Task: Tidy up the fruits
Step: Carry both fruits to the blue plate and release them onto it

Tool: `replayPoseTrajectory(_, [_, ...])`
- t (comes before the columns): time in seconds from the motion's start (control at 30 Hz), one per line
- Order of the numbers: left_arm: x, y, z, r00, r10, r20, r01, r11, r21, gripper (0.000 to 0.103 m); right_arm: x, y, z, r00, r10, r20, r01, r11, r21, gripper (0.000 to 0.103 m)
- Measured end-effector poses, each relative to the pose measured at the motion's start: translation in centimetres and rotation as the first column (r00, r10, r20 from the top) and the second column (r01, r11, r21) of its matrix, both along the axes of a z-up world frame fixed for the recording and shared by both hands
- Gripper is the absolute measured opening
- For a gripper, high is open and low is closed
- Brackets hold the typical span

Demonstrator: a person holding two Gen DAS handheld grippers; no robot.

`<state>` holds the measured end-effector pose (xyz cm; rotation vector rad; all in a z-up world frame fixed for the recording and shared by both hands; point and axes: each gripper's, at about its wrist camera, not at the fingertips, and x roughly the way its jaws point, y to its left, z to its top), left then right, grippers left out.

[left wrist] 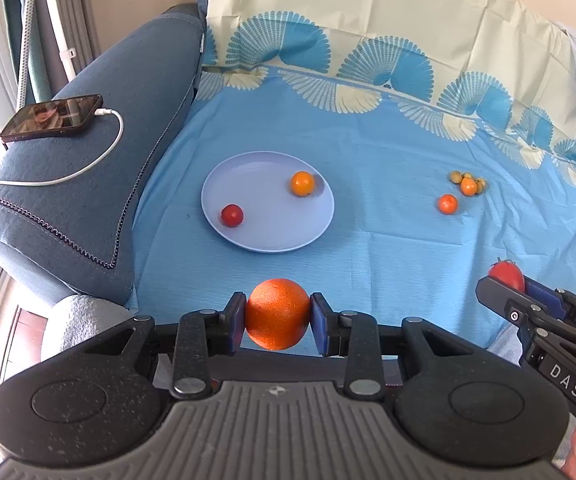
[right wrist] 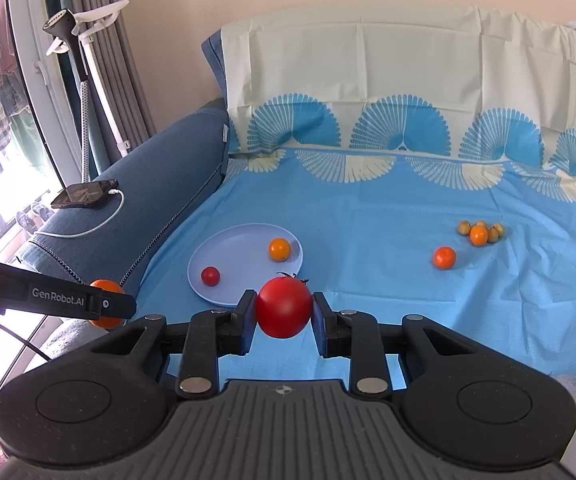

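On the blue sofa armrest far left lies a black phone (left wrist: 51, 117). Your left tongs (left wrist: 277, 314) pinch a large round orange (left wrist: 277, 314). Beyond, the pale blue round plate (left wrist: 263, 232) holds a small red tomato (left wrist: 231, 215) and a small orange fruit (left wrist: 302, 183). Your right tongs (right wrist: 283, 307) pinch a round red tomato (right wrist: 283, 307) above the blue bedsheet (right wrist: 388, 216).

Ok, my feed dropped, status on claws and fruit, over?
Left claw shut on orange. Right claw shut on tomato. Plate ahead, two fruits on it. Path clear.

open blue cloth (right wrist: 368, 288) before plate (right wrist: 223, 256), armrest (right wrist: 159, 184) leftward
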<state>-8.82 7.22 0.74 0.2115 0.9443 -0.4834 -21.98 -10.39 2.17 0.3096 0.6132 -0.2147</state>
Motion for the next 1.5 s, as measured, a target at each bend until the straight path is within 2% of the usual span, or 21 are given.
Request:
replayPoseTrajectory(0.3, [4.6, -0.3, -2.3, 0.997, 0.061, -0.044, -0.059, 0.998, 0.031, 0.038, 3.6, -0.3, -1.6, 0.997, 0.041, -0.061, -0.042, 0.999, -0.021, 0.030])
replayPoseTrajectory(0.63, [12.2, -2.8, -4.4, 0.993, 0.112, -0.042, -0.110, 0.993, 0.037, 0.038, 11.7, -0.8, -4.2, 0.988, 0.107, -0.109, -0.114, 0.992, -0.051, 0.030])
replayPoseTrajectory(1.0, [19.8, -6.1, -9.1, 0.991, 0.122, -0.060, -0.116, 0.989, 0.094, 0.038, 21.2, -1.9, -9.6, 0.965, 0.162, -0.208, -0.176, 0.983, -0.049, 0.030])
replayPoseTrajectory(1.3, [23.0, -7.6, -12.9, 0.988, 0.129, -0.083, -0.114, 0.980, 0.165, 0.038, 24.7, -1.7, -13.1, 0.934, 0.222, -0.280, -0.249, 0.966, -0.066, 0.030])
replayPoseTrajectory(1.33, [23.2, -7.7, -13.1, 0.989, 0.123, -0.086, -0.108, 0.980, 0.167, 0.040, 24.9, -1.6, -13.3, 0.931, 0.229, -0.285, -0.259, 0.963, -0.072, 0.031])
replayPoseTrajectory(1.37, [23.4, -7.7, -13.1, 0.989, 0.121, -0.085, -0.106, 0.981, 0.163, 0.055, 25.1, -1.5, -13.4, 0.927, 0.237, -0.290, -0.269, 0.960, -0.076, 0.031])
replayPoseTrajectory(1.4, [23.5, -7.7, -12.9, 0.989, 0.124, -0.082, -0.109, 0.980, 0.165, 0.087, 25.2, -1.5, -13.4, 0.927, 0.241, -0.289, -0.275, 0.958, -0.083, 0.031])
replayPoseTrajectory(1.43, [23.6, -7.6, -12.5, 0.988, 0.137, -0.069, -0.124, 0.978, 0.169, 0.099, 25.3, -1.4, -13.2, 0.928, 0.245, -0.279, -0.281, 0.955, -0.094, 0.039])
replayPoseTrajectory(1.47, [23.4, -7.4, -11.8, 0.988, 0.150, -0.042, -0.142, 0.977, 0.156, 0.103, 25.3, -1.4, -12.9, 0.931, 0.249, -0.268, -0.286, 0.952, -0.109, 0.046])
replayPoseTrajectory(1.5, [23.1, -7.2, -11.1, 0.989, 0.149, -0.019, -0.145, 0.980, 0.133, 0.103, 25.2, -1.4, -12.4, 0.936, 0.246, -0.254, -0.285, 0.950, -0.129, 0.063])
